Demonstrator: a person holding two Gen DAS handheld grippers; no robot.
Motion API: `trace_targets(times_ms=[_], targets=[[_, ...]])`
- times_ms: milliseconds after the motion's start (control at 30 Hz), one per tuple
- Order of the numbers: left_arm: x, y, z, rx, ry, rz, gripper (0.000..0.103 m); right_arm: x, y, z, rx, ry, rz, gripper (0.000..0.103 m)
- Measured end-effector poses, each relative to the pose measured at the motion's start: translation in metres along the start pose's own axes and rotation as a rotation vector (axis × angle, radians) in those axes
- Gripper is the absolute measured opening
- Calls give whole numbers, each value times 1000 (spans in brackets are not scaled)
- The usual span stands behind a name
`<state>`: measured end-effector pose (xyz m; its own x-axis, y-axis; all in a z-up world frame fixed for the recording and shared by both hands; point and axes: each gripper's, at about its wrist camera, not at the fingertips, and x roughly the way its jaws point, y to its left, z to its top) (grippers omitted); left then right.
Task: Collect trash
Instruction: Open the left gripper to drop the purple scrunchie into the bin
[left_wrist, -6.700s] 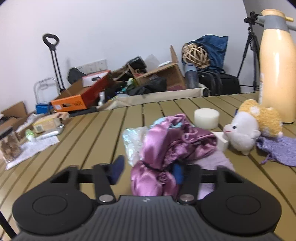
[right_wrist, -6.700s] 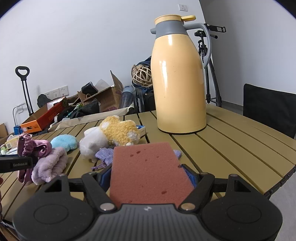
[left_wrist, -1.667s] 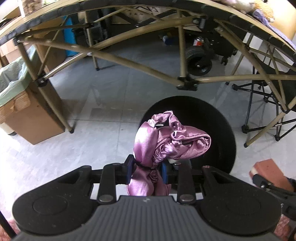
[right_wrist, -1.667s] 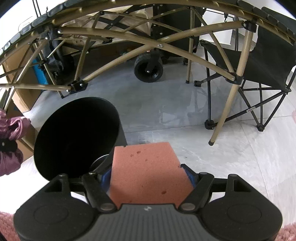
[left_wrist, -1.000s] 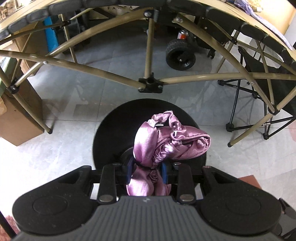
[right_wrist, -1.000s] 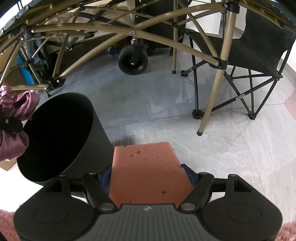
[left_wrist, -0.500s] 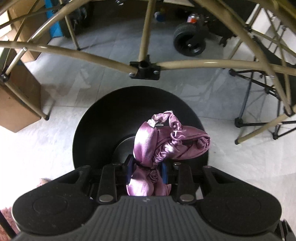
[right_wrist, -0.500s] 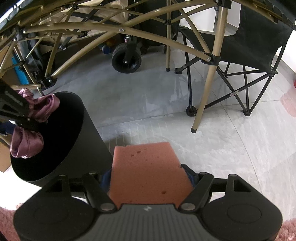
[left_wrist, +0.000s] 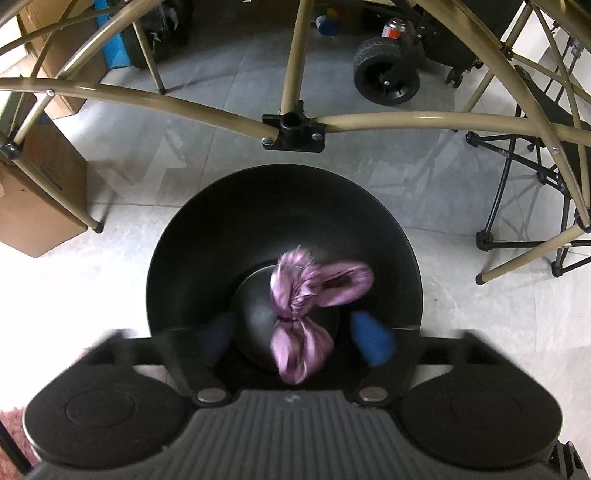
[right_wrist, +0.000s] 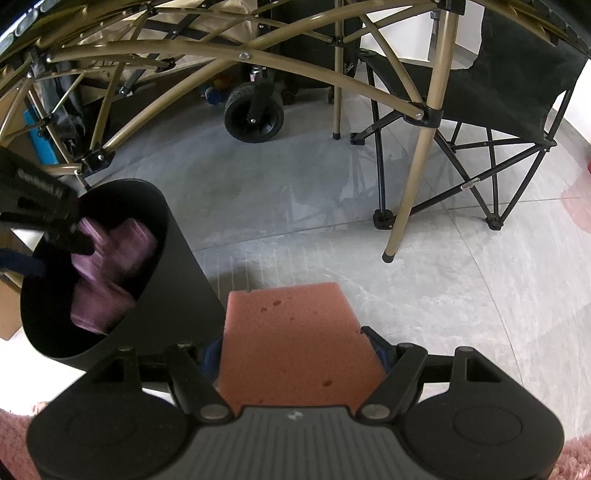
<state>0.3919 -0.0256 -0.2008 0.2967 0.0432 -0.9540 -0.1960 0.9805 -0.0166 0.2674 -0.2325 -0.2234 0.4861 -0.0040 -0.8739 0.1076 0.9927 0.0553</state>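
Closest in, the right gripper (right_wrist: 297, 350) is pinching a salmon-pink rectangular sponge block (right_wrist: 295, 343) between its blue pads, the block sticking forward over the grey tiled floor (right_wrist: 332, 229). Off to its left, the left gripper (left_wrist: 295, 336) points down over the round black plastic trash bin (left_wrist: 184, 258); its jaws are opening, blue pads (left_wrist: 371, 341) spread wide and blurred. The shiny purple satin cloth bundle (left_wrist: 306, 310) sits between them, touching neither pad, inside the bin's mouth and blurred. Beyond the bin: tan metal table legs (left_wrist: 369, 122), a black rubber cart wheel (left_wrist: 386, 75), a brown cardboard box (left_wrist: 40, 199), and a black folding camp chair (right_wrist: 491, 81).
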Motion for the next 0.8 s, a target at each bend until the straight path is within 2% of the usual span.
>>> trace_targets(times_ms=[233, 800], targets=[[3, 2, 0, -16, 36, 3, 103, -2, 0, 0, 1, -4, 4, 73], [-11, 5, -3, 5, -1, -28, 103, -9, -2, 2, 5, -22, 39, 73]])
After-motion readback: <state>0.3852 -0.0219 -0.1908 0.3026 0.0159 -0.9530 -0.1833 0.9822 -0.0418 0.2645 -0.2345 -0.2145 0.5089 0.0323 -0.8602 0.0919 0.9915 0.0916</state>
